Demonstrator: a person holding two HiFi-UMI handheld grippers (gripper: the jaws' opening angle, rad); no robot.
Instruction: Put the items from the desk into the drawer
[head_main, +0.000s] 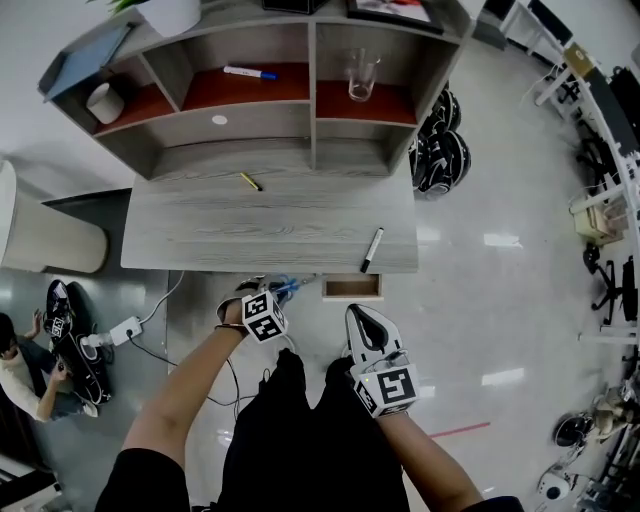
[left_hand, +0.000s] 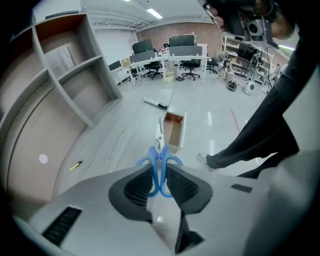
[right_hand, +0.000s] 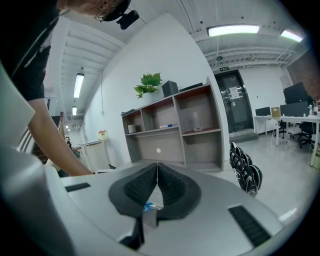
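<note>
Closest in, my left gripper (left_hand: 160, 167) is clenching a pair of blue-handled scissors (left_hand: 160, 151): both dark pads are pressing on the handle loops from either side, and the steel blades are sticking out ahead of the jaws, pointing toward the open drawer (left_hand: 173, 128). From the head view, that gripper is pointing steeply down, just off the front edge of the desk (head_main: 250, 225), and the scissors are hanging in the air just to the left of the drawer, not yet inside it. Whether anything is lying in the drawer I cannot tell; only its brown inner walls are showing. My right gripper (right_hand: 157, 167) is carrying nothing, with its jaws pressing together so that the pads are meeting at the tips, and it is pointing nearly level at the shelf unit (right_hand: 172, 132) from in front of the desk. On the desktop, a black marker (head_main: 371, 250) is lying close to the front edge, right above the drawer, and a small yellow pen (head_main: 250, 181) is lying farther back, near the foot of the shelves. Up in the shelf compartments, a blue-capped marker (head_main: 250, 72) is resting in the middle one, a clear glass (head_main: 362, 75) is standing in the right one, and a white cup (head_main: 104, 102) is sitting in the left one. On the top board, a green plant (right_hand: 149, 84) is standing.
</note>
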